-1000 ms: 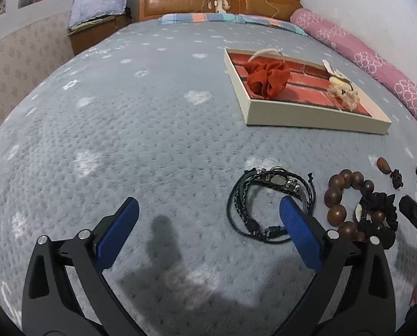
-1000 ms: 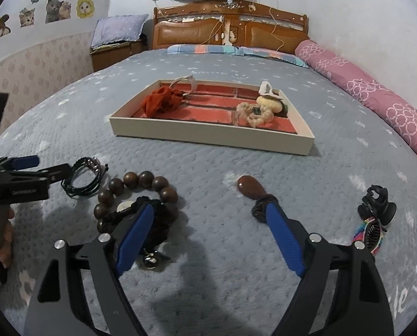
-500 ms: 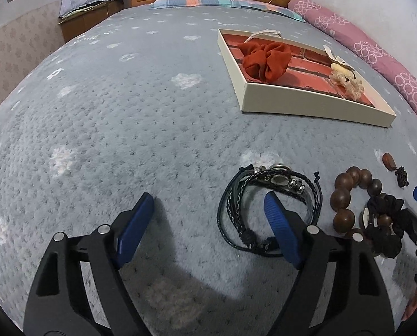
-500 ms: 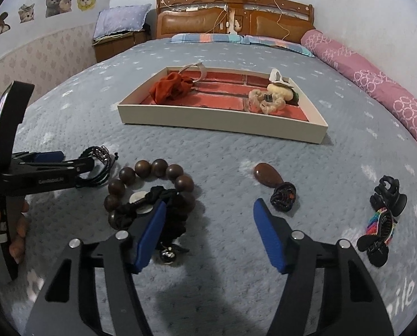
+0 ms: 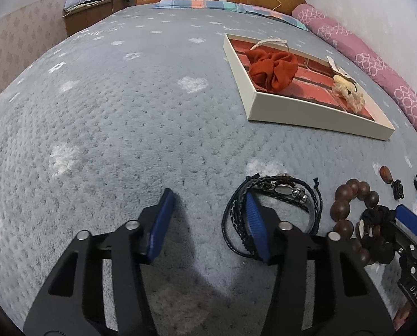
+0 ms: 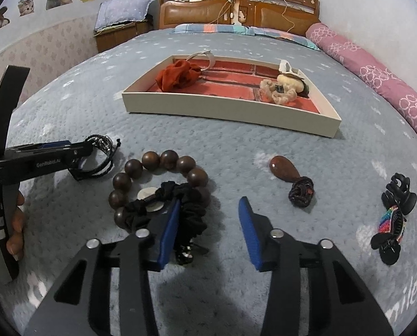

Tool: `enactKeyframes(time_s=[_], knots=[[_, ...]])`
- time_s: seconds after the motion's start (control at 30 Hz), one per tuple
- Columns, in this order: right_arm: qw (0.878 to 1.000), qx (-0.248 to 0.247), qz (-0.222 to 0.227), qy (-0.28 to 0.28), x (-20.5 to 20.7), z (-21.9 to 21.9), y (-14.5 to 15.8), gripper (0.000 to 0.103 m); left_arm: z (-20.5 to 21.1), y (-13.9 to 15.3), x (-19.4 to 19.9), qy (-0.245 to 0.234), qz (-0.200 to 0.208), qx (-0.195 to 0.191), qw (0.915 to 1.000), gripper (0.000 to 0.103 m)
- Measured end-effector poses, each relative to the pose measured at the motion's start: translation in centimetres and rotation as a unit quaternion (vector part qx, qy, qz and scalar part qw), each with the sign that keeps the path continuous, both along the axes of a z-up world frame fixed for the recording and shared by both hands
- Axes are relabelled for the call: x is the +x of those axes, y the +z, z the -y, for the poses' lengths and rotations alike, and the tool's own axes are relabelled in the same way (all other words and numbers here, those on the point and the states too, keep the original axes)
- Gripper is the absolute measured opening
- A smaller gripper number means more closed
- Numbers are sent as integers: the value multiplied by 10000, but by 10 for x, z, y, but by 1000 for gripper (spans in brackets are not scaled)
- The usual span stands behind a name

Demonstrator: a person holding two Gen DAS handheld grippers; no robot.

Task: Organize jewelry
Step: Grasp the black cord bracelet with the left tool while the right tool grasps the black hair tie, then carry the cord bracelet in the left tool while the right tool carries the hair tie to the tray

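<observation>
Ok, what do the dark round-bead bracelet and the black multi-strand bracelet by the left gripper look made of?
Dark round-bead bracelet: probably polished wood, since the brown beads carry a soft sheen. Black multi-strand bracelet: looks like braided cord or leather, matte, with small shiny metal-looking charms. The left gripper is open around its edge.

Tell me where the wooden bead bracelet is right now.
The wooden bead bracelet lies on the bedspread at lower left of the right wrist view, between the black cord bracelet and the brown pendant, under a black scrunchie.

black scrunchie (image 6: 191,210) — part hidden, right tongs (image 6: 208,224)
</observation>
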State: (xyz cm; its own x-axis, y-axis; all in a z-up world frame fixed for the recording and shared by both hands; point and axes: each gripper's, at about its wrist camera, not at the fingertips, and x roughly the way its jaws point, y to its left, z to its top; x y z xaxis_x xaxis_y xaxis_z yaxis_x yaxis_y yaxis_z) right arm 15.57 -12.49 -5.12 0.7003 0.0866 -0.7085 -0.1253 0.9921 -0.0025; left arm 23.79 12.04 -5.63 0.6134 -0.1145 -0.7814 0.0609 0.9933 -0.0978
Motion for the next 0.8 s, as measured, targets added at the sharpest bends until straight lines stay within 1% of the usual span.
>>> enactKeyframes(time_s=[0.03, 0.07, 0.1, 0.13, 0.17, 0.23, 0.27, 0.3, 0.37, 0.53, 0.6, 0.8], knots=[[10000, -17, 7, 14, 0, -1, 0, 35, 0, 0, 0, -6, 6, -6, 10000, 43], [10000, -24, 19, 48, 0, -3, 0, 33, 0, 0, 0, -8, 15, -13, 10000, 38], [10000, -19, 27, 71, 0, -3, 0, 28, 0, 1, 0, -15, 21, -26, 10000, 30], [10000, -20, 40, 86, 0, -4, 1, 26, 0, 1, -1, -56, 18, -67, 10000, 24], [9999, -11, 51, 102, -1, -4, 1, 25, 0, 0, -1, -62, 13, -60, 10000, 23], [9999, 33, 49, 137, -1, -3, 1, 20, 1, 1, -1, -65, 12, -43, 10000, 23], [9999, 53, 54, 154, -1, -4, 2, 19, 1, 1, -1, -76, 19, -47, 10000, 20], [9998, 65, 64, 163, -1, -3, 2, 16, 1, 1, -1, -98, 28, -65, 9999, 13], [9998, 98, 79, 170, -1, -3, 3, 15, 1, 2, -2, -106, 39, -66, 9999, 7], [9995, 190, 130, 216, 0, 1, 6, 11, 2, 2, -2, -106, 42, -86, 9999, 6], [9993, 261, 172, 215, 1, 4, 9, 10, 2, 3, -2, -115, 59, -90, 9999, 3], [9984, 377, 315, 287, 7, 13, 19, 10, 3, 7, -3, -128, 137, -92, 9998, 3]])
